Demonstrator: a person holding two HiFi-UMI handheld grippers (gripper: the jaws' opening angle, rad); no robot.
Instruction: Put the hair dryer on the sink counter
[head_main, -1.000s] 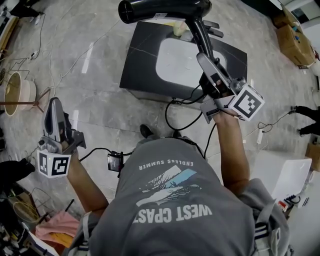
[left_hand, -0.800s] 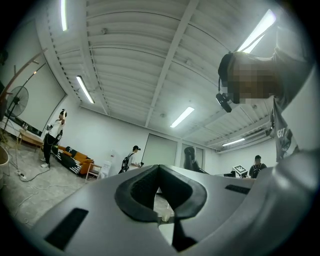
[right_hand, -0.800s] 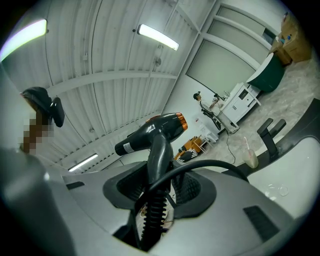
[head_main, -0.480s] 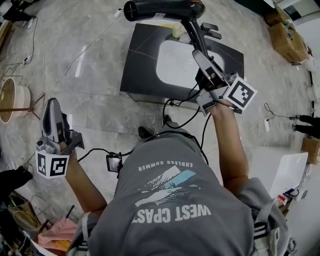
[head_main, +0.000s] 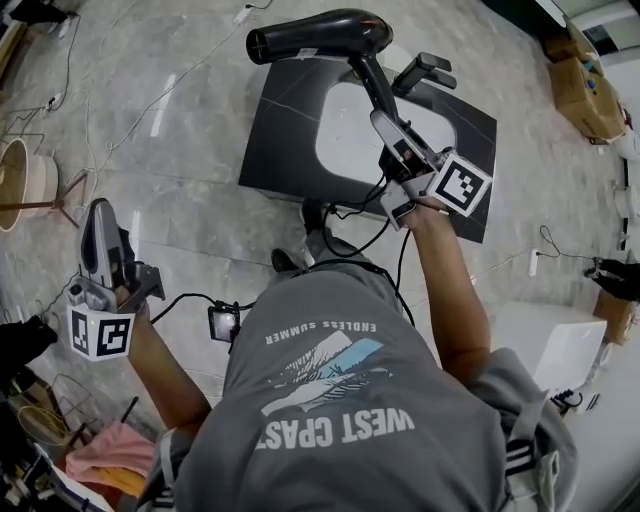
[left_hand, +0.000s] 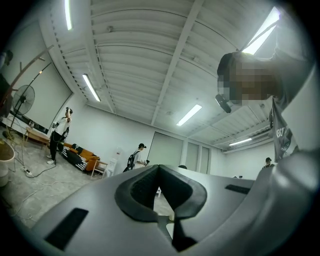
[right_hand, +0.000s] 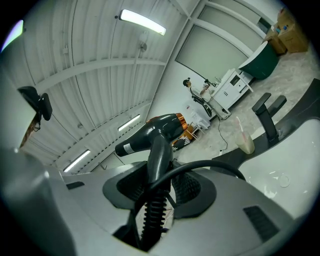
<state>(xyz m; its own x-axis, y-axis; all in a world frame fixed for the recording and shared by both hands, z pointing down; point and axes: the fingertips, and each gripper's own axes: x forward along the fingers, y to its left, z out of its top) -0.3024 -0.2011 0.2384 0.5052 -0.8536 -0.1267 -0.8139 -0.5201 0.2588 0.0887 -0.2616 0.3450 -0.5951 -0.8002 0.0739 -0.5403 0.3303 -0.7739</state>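
Observation:
A black hair dryer (head_main: 318, 35) hangs nozzle-left above the far side of the dark sink counter (head_main: 272, 130), which has a white basin (head_main: 345, 125). My right gripper (head_main: 386, 118) is shut on the dryer's handle, over the basin's right part. In the right gripper view the handle (right_hand: 159, 155) stands between the pads, and the cord (right_hand: 200, 167) loops across them. The cord (head_main: 350, 225) trails down toward the person. My left gripper (head_main: 100, 235) is low at the left over the floor, shut on nothing, and its pads (left_hand: 145, 185) meet at the tip.
A black faucet (head_main: 422, 72) stands at the basin's far edge, with a pale bottle (right_hand: 244, 141) beside it. Cardboard boxes (head_main: 585, 75) lie at the far right and a white box (head_main: 555, 345) at the right. A round stand (head_main: 25, 180) and cables are on the left floor.
The right gripper has carried the hair dryer a little left and nearer over the basin, and the person has stepped closer to the counter. The left gripper has hardly moved.

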